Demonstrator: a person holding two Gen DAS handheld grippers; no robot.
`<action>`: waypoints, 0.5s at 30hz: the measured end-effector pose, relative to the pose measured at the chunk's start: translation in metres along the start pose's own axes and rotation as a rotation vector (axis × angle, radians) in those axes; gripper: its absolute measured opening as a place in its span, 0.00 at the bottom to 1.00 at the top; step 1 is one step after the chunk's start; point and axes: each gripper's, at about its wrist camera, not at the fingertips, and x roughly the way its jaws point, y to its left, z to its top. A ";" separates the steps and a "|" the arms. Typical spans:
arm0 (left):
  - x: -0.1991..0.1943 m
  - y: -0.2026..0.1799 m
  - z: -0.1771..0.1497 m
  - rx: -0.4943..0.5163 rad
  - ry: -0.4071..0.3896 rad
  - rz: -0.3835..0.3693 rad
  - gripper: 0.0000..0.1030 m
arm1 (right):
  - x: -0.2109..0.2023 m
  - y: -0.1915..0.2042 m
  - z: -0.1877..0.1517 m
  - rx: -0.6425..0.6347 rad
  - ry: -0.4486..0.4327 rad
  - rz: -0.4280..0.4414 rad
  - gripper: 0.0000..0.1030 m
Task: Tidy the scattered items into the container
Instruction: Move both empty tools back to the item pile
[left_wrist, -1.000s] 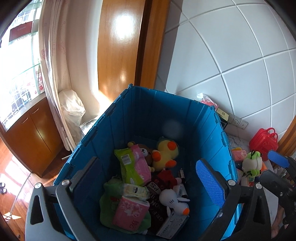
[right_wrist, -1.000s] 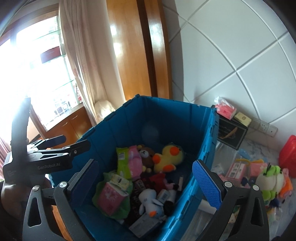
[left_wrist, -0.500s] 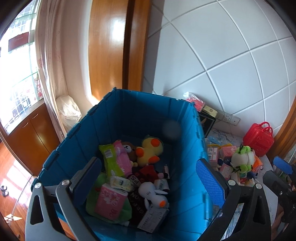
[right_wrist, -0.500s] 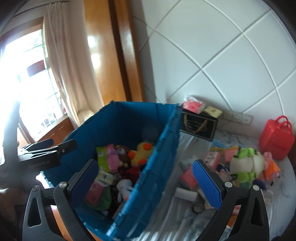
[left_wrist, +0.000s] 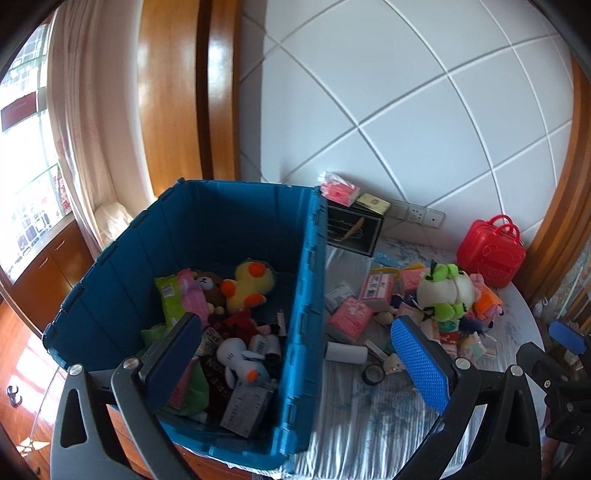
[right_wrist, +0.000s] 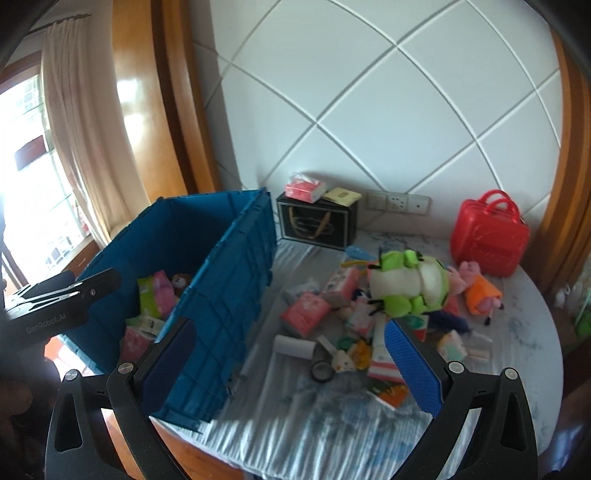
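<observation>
Both of them are empty: the left hand-held gripper (left_wrist: 295, 354) hangs over the near right wall of the blue crate (left_wrist: 306, 295) with its fingers spread wide and nothing between them, and the right hand-held gripper (right_wrist: 291, 354) is just as wide, touching nothing, poised above the near edge of the table (right_wrist: 332, 424).

The crate stands at the table's left edge, seemingly so that things can be dropped in with a short carry. It already holds a yellow duck (left_wrist: 247, 286), a brown bear (left_wrist: 209, 286), a white plush (left_wrist: 240, 360) and some packets. What remains lies in a heap toward the right of the table: a green and white plush (right_wrist: 406, 288), a pink pig doll (right_wrist: 476, 291), pink tissue packs (right_wrist: 304, 312), a white roll (right_wrist: 293, 347) and a tape ring (right_wrist: 322, 370).

A red case (right_wrist: 489, 236) stands at the far right edge, and a black box (right_wrist: 316, 223) against the wall beside the crate. With the fingers wide and aimed at the heap, the right one looks set to choose its next item; the white roll and tape ring lie nearest.
</observation>
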 end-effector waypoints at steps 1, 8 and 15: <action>-0.002 -0.007 -0.001 0.008 0.001 -0.003 1.00 | -0.004 -0.006 -0.002 0.007 -0.001 -0.005 1.00; -0.015 -0.055 -0.011 0.065 0.002 -0.010 1.00 | -0.033 -0.045 -0.018 0.042 -0.013 -0.033 1.00; -0.028 -0.092 -0.023 0.083 0.027 0.010 1.00 | -0.053 -0.077 -0.036 0.072 -0.005 -0.050 1.00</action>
